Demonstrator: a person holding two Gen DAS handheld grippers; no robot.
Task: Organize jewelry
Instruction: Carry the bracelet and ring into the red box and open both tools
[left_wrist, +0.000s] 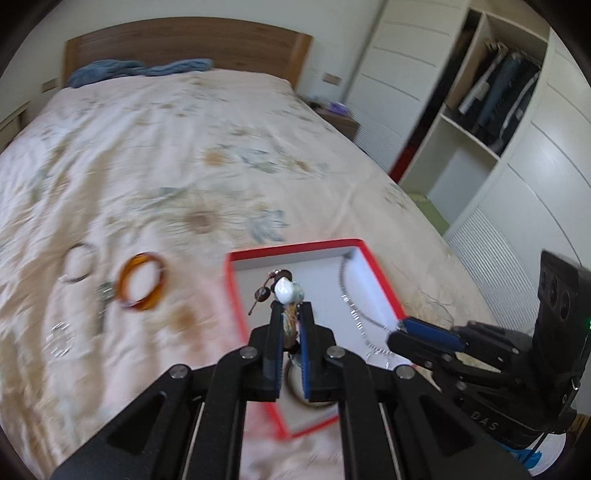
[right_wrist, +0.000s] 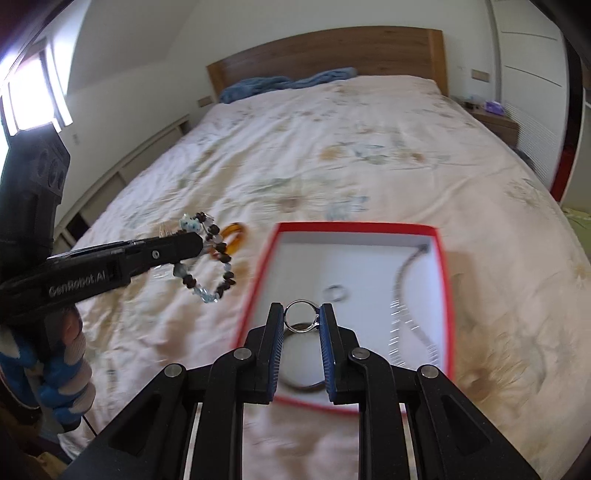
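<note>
A red-rimmed box (left_wrist: 236, 295) (right_wrist: 445, 280) with a white inside lies on the bed. In it lie a silver chain (left_wrist: 351, 306) (right_wrist: 400, 310), a small ring (right_wrist: 335, 292) and a dark bangle (right_wrist: 295, 380). My left gripper (left_wrist: 291, 308) (right_wrist: 199, 240) is shut on a beaded bracelet (left_wrist: 286, 290) (right_wrist: 218, 269) of brown and pale blue beads, held above the box's left edge. My right gripper (right_wrist: 302, 314) (left_wrist: 399, 328) is shut on a silver ring (right_wrist: 301, 316), above the box's near half.
On the floral bedspread left of the box lie an amber bangle (left_wrist: 142, 281) (right_wrist: 234, 236), a thin silver bangle (left_wrist: 78, 263), a small metal piece (left_wrist: 104, 293) and a clear beaded ring (left_wrist: 59, 338). A wardrobe (left_wrist: 480, 122) stands at the right. A person's hand (right_wrist: 70, 354) grips the left handle.
</note>
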